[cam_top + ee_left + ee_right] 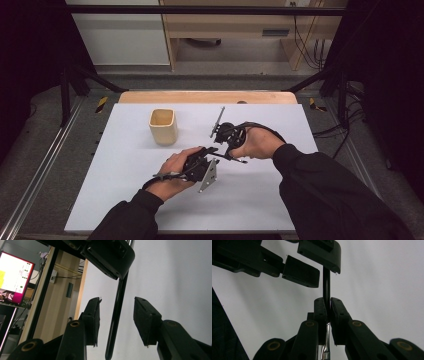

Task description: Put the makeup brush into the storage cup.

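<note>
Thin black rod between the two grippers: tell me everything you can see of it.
The rod is slim, straight and black, with a shiny metal part near its held end, seen low in the right gripper view. The right gripper is shut on it. Its free length runs into the gap of the left gripper, whose jaws stand open on either side without touching it. It is held above the white table, between the two hands. What the rod is cannot be told.

Wooden cup (pixel 163 126) on white table (pixel 130 170)

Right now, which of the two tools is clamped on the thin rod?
The right tool: its jaws are shut on the rod. The left tool stands open around it, not touching.
</note>
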Action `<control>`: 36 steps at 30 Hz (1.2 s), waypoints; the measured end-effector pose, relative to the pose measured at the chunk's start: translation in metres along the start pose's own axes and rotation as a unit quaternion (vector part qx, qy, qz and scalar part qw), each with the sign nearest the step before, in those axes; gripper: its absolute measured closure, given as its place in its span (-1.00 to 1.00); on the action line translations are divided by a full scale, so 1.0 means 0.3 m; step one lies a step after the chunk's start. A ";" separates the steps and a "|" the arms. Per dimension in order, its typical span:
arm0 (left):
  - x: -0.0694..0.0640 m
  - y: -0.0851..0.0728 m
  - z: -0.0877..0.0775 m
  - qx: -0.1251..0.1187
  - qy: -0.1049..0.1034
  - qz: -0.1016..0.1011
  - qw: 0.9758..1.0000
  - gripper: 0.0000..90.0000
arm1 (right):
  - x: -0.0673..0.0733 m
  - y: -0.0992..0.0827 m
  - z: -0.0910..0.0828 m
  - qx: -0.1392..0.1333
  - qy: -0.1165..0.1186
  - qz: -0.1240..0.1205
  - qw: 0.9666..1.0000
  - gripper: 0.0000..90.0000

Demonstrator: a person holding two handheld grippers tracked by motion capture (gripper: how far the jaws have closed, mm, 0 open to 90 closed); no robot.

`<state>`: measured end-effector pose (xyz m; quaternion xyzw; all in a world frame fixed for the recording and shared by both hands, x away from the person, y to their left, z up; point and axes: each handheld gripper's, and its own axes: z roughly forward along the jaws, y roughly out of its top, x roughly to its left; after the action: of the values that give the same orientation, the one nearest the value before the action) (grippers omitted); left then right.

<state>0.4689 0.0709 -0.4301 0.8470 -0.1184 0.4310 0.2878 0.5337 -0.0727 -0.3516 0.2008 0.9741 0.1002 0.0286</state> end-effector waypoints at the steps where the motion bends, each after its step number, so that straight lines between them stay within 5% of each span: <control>1: 0.000 0.001 0.000 0.000 -0.001 0.002 1.000 0.33 | 0.001 0.000 0.000 0.001 0.001 0.000 1.000 0.86; 29: -0.011 0.010 0.000 -0.006 -0.012 0.023 1.000 0.79 | 0.008 0.006 0.008 0.003 0.013 -0.015 1.000 0.86; 32: -0.011 0.010 -0.001 0.000 -0.018 0.036 0.999 0.84 | 0.011 0.008 0.007 0.004 0.014 -0.013 1.000 0.86; 33: -0.020 0.011 0.005 -0.013 -0.015 0.019 1.000 0.85 | 0.011 0.008 0.007 0.005 0.014 -0.014 1.000 0.87; 36: -0.021 0.013 0.003 -0.011 -0.015 0.023 1.000 0.86 | 0.013 0.006 0.006 0.007 0.015 -0.014 1.000 0.86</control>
<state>0.4640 0.0669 -0.4342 0.8473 -0.1471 0.4230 0.2855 0.5310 -0.0690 -0.3532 0.1860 0.9777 0.0962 0.0136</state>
